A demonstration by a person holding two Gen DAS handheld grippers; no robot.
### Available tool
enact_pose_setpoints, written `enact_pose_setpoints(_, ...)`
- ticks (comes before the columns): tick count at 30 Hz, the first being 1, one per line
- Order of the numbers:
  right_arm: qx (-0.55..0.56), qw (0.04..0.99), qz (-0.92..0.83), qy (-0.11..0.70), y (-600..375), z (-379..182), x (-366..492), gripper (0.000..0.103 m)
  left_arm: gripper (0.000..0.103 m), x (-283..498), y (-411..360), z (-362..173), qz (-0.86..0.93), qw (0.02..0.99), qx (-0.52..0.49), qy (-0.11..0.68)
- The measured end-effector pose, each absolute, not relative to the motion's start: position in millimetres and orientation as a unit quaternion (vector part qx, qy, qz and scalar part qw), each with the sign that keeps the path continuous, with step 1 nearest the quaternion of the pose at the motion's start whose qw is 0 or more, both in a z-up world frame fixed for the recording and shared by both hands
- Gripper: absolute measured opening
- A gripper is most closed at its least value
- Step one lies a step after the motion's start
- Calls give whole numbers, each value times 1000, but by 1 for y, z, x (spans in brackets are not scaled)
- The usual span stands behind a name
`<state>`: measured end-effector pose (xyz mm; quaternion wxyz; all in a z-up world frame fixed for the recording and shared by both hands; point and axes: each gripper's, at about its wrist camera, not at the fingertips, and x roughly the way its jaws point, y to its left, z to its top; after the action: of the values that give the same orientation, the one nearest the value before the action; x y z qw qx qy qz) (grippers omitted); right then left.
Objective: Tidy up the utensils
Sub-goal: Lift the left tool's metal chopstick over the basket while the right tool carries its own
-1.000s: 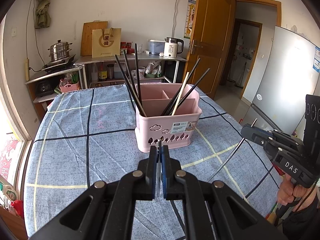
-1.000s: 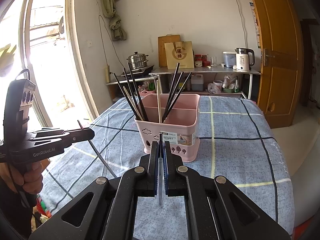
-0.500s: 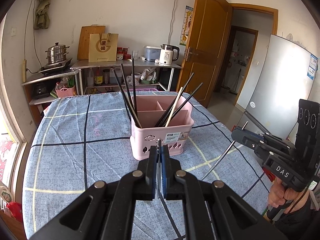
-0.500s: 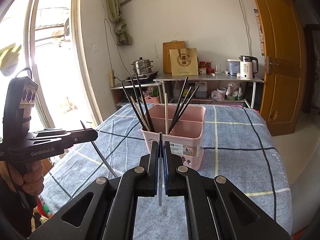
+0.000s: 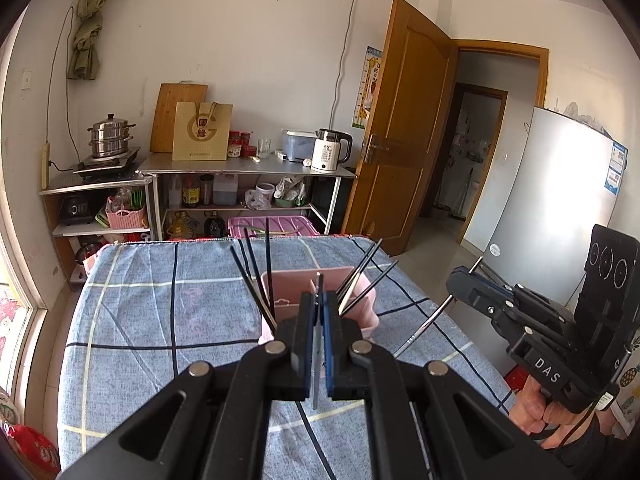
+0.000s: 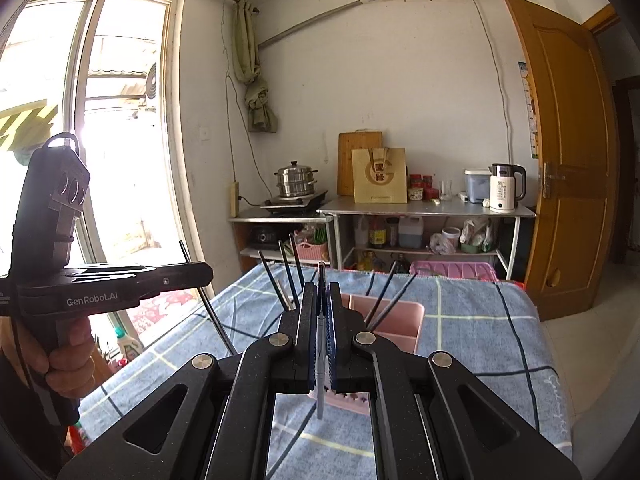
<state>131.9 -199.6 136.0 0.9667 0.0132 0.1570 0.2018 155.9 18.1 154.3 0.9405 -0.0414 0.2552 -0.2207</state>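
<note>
While the pink plastic basket [image 5: 362,312] stood on the blue checked surface [image 5: 160,320] with seven dark chopsticks inside, the left gripper [image 5: 317,312] and the right gripper [image 6: 321,312] each pinched one thin metal chopstick [image 5: 316,344].

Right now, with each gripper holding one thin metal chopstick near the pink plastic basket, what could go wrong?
1. The left gripper pinches its thin metal chopstick at one narrow spot, so it may pivot or slip.
2. The dark chopsticks lean outwards from the pink plastic basket; a lowering stick could knock them.
3. The right gripper and its chopstick hide much of the basket, so aiming is hard.
</note>
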Motion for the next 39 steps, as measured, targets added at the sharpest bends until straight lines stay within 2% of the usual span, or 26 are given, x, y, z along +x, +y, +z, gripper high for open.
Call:
enact_pose_setpoints(8,16,974,193,117,-192,154,155,4,5,191,11,170,-217,944,-43,244)
enact_pose_setpoints(16,27,976,184,112,-189,150,185,4,5,222,6,166,-216,945,-52,240)
enact_pose_setpoints(31,31,971,174,159,-186,116,215,4,5,255,9,139,-214,942,-73,248)
enact_pose_setpoints(39,24,966,170,194,-181,89,221,4,5,265,-3,92,-207,925,-45,315)
